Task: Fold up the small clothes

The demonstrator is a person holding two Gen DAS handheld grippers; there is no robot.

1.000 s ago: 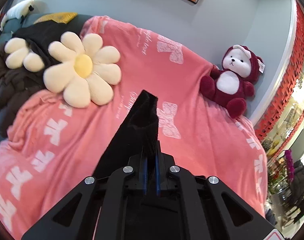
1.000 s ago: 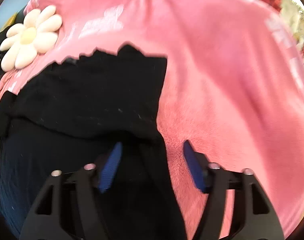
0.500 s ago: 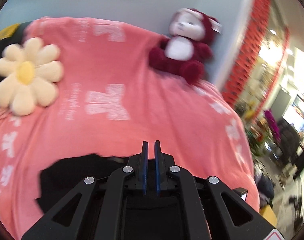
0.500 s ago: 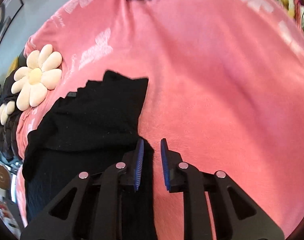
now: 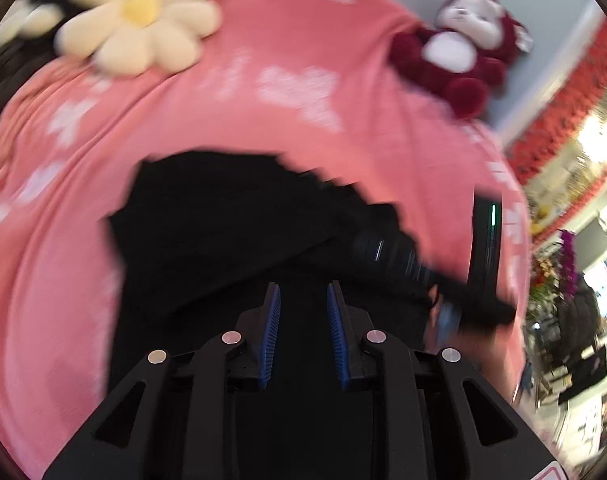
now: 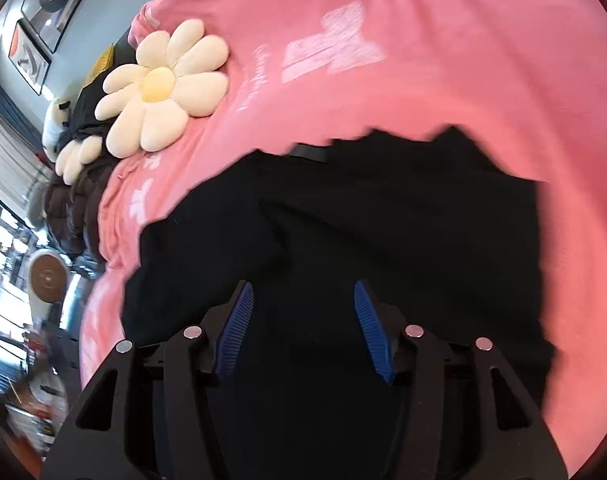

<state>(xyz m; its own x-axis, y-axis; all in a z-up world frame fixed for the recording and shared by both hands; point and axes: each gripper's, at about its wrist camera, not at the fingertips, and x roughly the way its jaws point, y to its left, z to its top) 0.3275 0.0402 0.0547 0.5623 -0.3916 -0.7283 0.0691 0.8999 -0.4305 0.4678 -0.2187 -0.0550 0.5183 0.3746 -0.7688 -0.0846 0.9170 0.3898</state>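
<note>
A black garment lies folded on the pink blanket; it also shows in the right wrist view. My left gripper is open just above the garment's near part, nothing between its blue pads. My right gripper is open wide over the garment, empty. In the left wrist view the other gripper appears blurred at the garment's right edge.
A cream flower cushion lies at the blanket's far left, also in the right wrist view. A dark red plush bear sits at the far right by the wall. Dark clothes pile at the left edge.
Both grippers have opened and let go of the black garment, which now lies flat on the blanket. The left gripper has dropped lower over it; the right moved left over it.
</note>
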